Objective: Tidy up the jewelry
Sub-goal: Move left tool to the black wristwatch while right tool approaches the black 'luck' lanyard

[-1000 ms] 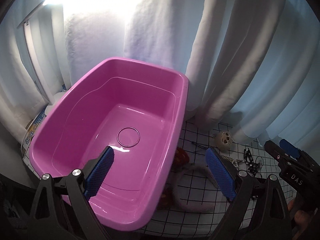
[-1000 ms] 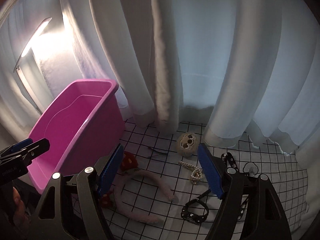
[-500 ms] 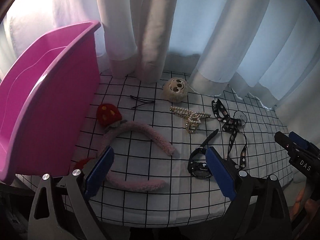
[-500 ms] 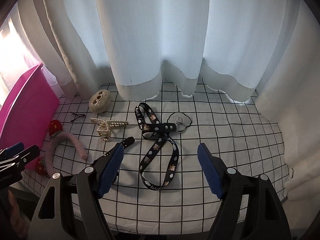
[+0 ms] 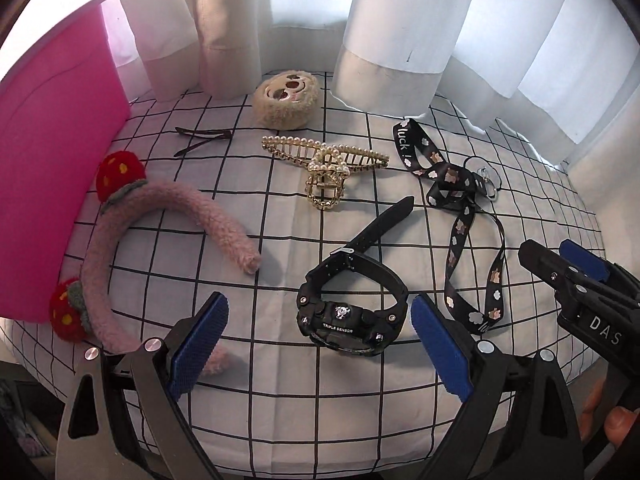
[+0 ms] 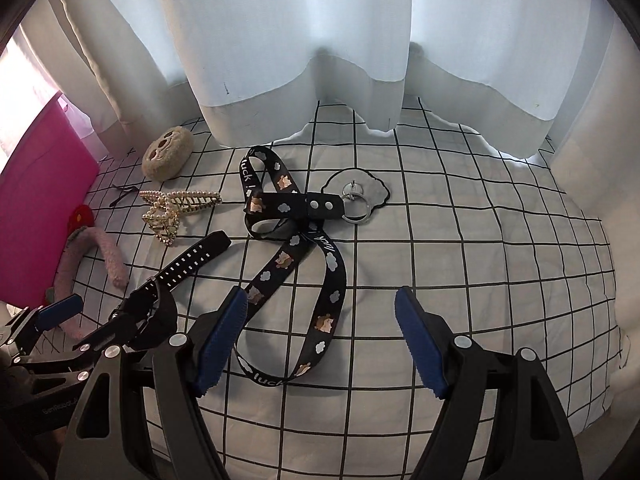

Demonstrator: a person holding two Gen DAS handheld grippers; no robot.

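left gripper (image 5: 318, 344) fingers wide, black watch (image 5: 350, 312) between tips, nothing held. right gripper (image 6: 320, 344) wide too, lanyard (image 6: 296, 256) loop between its fingers. risk: closing on watch snags headband (image 5: 132, 248) end by left finger. only left view shows both strawberries; right view shows keyring (image 6: 356, 208) clearly.

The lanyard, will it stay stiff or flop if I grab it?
The lanyard probably flops: it lies flat in crossed loops. Its metal ring will likely dangle and swing. The woven strap looks light, so the open right gripper should lift it easily.
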